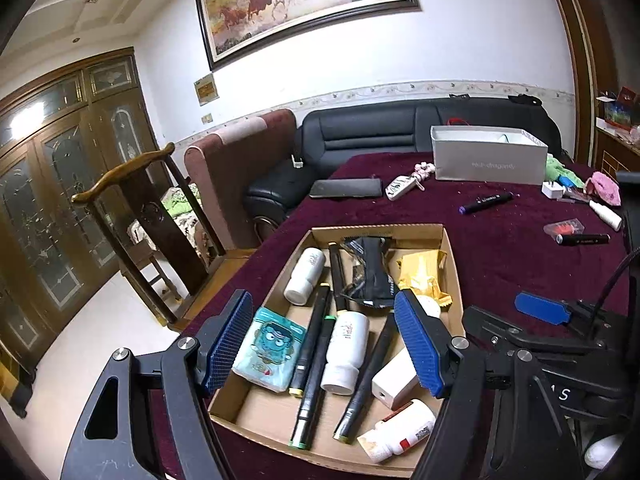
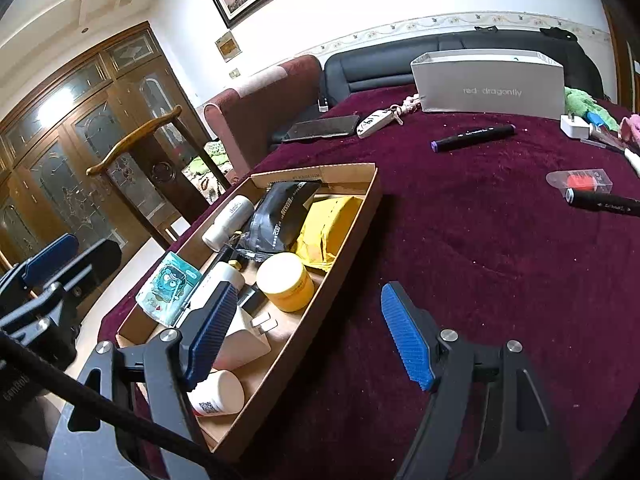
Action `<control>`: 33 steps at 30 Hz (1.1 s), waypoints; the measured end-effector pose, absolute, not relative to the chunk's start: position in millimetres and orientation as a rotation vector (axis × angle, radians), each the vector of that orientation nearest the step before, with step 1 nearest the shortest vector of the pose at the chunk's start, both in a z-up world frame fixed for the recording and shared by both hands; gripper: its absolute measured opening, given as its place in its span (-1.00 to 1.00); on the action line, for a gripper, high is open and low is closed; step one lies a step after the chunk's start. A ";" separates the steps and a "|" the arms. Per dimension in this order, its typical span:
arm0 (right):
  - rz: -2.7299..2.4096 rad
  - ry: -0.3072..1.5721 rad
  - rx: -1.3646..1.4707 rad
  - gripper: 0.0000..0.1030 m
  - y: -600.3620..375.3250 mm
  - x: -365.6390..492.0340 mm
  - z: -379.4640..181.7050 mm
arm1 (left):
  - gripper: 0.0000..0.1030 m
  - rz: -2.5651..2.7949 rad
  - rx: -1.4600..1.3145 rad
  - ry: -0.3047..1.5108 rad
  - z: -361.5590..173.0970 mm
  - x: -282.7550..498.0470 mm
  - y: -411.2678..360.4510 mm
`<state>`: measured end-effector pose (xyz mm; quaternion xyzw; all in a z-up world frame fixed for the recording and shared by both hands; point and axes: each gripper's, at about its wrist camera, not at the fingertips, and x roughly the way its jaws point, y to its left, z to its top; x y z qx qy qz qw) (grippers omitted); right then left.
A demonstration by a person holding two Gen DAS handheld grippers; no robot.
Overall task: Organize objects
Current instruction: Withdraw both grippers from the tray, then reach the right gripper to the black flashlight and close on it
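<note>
Maroon-clothed table (image 2: 460, 240) with cardboard tray (image 2: 344, 232)

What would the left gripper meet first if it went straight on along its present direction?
Probably the white bottle lying in the cardboard tray: it lies between the open fingers of the left gripper, among black markers. Depth is uncertain.

This is looking like a home living room. A black leather sofa (image 1: 400, 128) is sitting along the white wall at centre frame, with a large framed painting of horses (image 1: 304, 4) hanging above it at the top. A carved wooden cabinet with glass doors (image 1: 60, 184) is filling the left side, beside a wooden chair (image 1: 160, 232), and a table under a dark red cloth (image 1: 500, 248) is taking up the lower right.
</note>
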<state>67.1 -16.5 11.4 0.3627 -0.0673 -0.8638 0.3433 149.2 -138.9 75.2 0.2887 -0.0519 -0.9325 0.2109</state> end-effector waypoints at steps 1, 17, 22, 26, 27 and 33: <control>-2.248 -0.175 0.948 0.47 -16.3 66.6 10.4 | 0.32 -2.597 0.813 -0.146 73.3 147.2 -138.0; -2.496 -0.548 1.011 0.54 161.7 -9.0 62.6 | 0.32 -2.933 1.106 0.115 48.0 128.3 -111.2; -2.497 -0.595 1.205 0.53 213.3 -70.5 46.5 | 0.32 -3.018 1.219 0.160 38.9 118.0 -90.8; -2.530 -0.589 1.280 0.53 219.5 -109.2 30.4 | 0.32 -3.023 1.252 0.169 36.6 115.9 -86.2; -2.541 -0.568 1.298 0.53 218.6 -122.3 26.6 | 0.32 -3.017 1.263 0.175 35.9 116.1 -86.3; -2.440 -0.585 1.478 0.52 211.0 -161.9 -8.4 | 0.32 -2.981 1.278 0.228 33.5 118.5 -96.2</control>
